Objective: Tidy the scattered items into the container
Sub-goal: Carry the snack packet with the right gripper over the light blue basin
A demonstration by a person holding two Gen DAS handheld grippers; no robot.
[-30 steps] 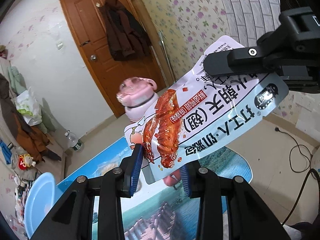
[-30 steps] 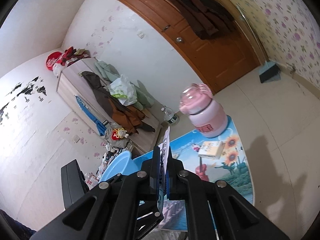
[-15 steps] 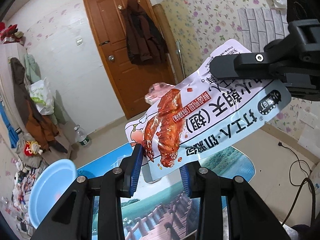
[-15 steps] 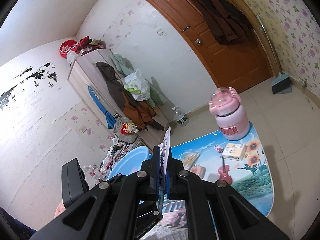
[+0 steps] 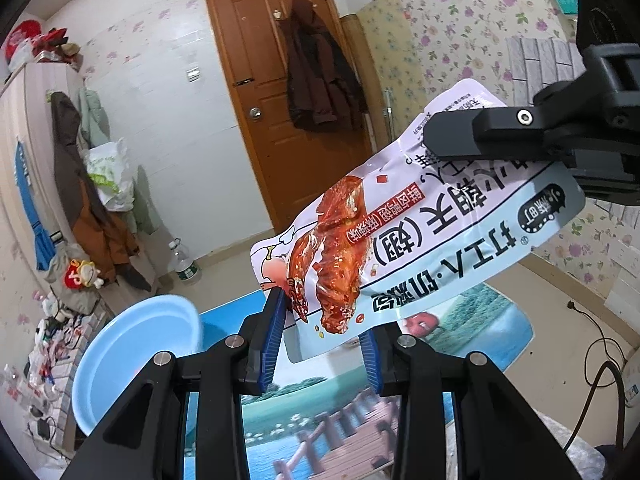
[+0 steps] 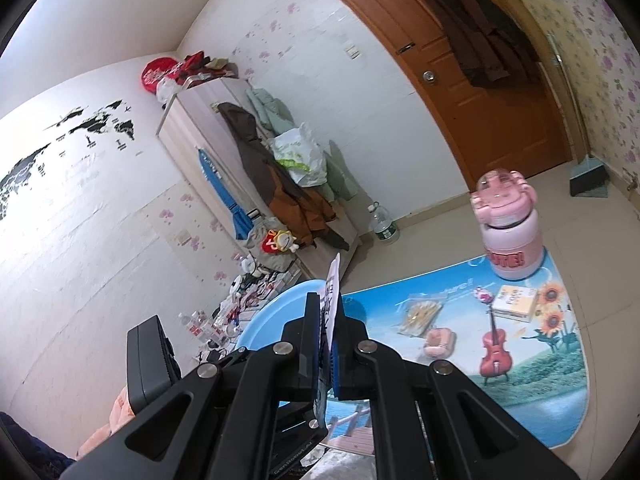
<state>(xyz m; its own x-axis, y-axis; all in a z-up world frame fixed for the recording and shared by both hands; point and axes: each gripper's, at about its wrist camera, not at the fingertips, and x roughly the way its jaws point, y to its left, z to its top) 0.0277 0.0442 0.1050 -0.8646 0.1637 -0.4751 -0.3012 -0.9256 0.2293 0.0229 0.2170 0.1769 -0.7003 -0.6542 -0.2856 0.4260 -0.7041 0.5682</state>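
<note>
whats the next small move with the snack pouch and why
Probably carry the snack pouch down and left over the blue basin, then release. The right gripper is shut on the pouch's top edge, holding it in the air, while the left gripper is open around its lower corner without pinching it. The basin sits lower left of the pouch.

A picture-printed table [image 6: 536,392] carries a blue basin [image 5: 132,356] left of the tongs, and ahead a pink jar [image 6: 508,232], box [image 6: 514,303], clear packet [image 6: 420,314] and bun [image 6: 439,341].
</note>
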